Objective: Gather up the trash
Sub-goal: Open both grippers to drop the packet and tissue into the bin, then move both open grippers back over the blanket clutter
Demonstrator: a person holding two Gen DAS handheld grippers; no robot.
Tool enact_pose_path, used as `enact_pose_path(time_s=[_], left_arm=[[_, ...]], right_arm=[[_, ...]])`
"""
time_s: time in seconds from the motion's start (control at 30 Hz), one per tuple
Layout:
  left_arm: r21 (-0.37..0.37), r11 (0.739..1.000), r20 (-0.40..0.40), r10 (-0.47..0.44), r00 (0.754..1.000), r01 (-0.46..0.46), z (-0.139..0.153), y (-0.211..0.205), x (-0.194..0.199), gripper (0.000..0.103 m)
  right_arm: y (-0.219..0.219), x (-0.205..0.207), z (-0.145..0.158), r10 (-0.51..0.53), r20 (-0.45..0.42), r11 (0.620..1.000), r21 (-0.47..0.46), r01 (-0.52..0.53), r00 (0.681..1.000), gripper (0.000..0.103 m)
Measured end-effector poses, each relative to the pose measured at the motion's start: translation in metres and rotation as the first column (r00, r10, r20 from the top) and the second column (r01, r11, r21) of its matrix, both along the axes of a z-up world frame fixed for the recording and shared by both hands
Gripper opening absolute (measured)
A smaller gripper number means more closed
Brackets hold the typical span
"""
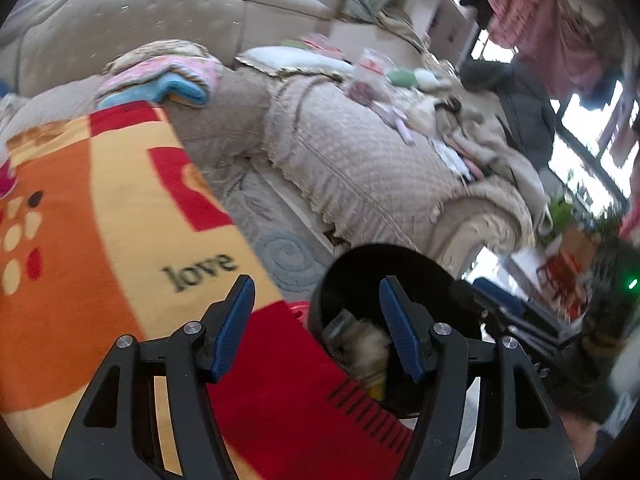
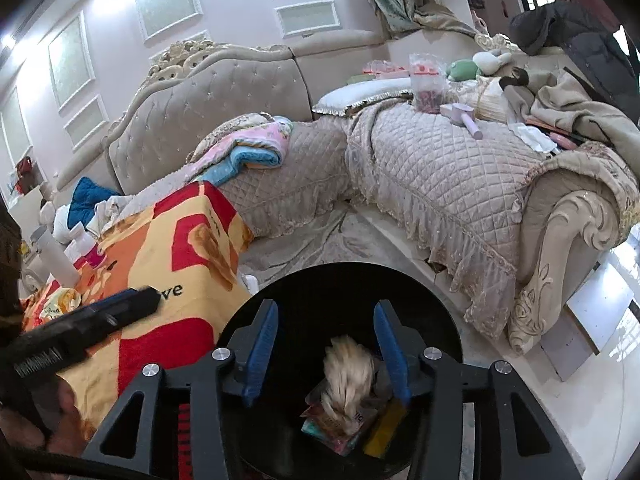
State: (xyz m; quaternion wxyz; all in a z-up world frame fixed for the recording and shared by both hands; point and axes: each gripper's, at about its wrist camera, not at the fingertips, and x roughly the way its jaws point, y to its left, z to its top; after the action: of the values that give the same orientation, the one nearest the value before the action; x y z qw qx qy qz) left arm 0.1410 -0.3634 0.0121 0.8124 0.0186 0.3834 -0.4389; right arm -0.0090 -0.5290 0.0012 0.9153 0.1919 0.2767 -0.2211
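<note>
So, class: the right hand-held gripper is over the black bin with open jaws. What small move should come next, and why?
Probably lift the right hand-held gripper clear of the black bin and swing it toward the table. Its jaws stand open, the pale crumpled tissue is blurred, apparently dropping onto the wrappers inside, and a yellow packet lies on the patterned tablecloth.

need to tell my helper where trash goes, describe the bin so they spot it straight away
Start at the long beige quilted sofa and drop to the floor in front of it, beside the table under the orange, yellow and red "love" cloth. The bin stands there: round, black and open-topped, with crumpled wrappers already inside. It is the only dark container amid pale upholstery and bright cloth.
</note>
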Motion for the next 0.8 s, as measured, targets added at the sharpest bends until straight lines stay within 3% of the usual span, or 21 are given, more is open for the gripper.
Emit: enact_pose_path(time_s=[0.2, 0.4, 0.53, 0.63, 0.8], left_arm=[[-0.023, 0.993, -0.001, 0.115, 0.993, -0.115, 0.013, 0.050, 0.005, 0.064], [-0.072, 0.970, -0.009, 0.232, 0.973, -0.232, 0.025, 0.112, 0.005, 0.064], [-0.104, 0.939, -0.044, 0.326, 0.944, -0.329, 0.027, 0.151, 0.010, 0.064], [-0.116, 0.913, -0.053, 0.387, 0.920, -0.391, 0.027, 0.176, 0.012, 0.064], [-0.112, 0.860, -0.108, 0.487, 0.867, -0.497, 0.023, 0.240, 0.033, 0.064]], right_arm=[[0.015, 0.005, 0.005, 0.016, 0.026, 1.000, 0.014, -0.016, 1.000, 0.048], [0.062, 0.026, 0.010, 0.110, 0.044, 0.994, -0.019, -0.109, 0.993, 0.048], [0.100, 0.045, 0.008, 0.217, 0.031, 0.976, -0.035, -0.216, 0.976, 0.048], [0.129, 0.061, 0.003, 0.333, 0.023, 0.943, -0.028, -0.332, 0.943, 0.049], [0.164, 0.078, -0.008, 0.425, -0.020, 0.904, -0.051, -0.425, 0.905, 0.049]])
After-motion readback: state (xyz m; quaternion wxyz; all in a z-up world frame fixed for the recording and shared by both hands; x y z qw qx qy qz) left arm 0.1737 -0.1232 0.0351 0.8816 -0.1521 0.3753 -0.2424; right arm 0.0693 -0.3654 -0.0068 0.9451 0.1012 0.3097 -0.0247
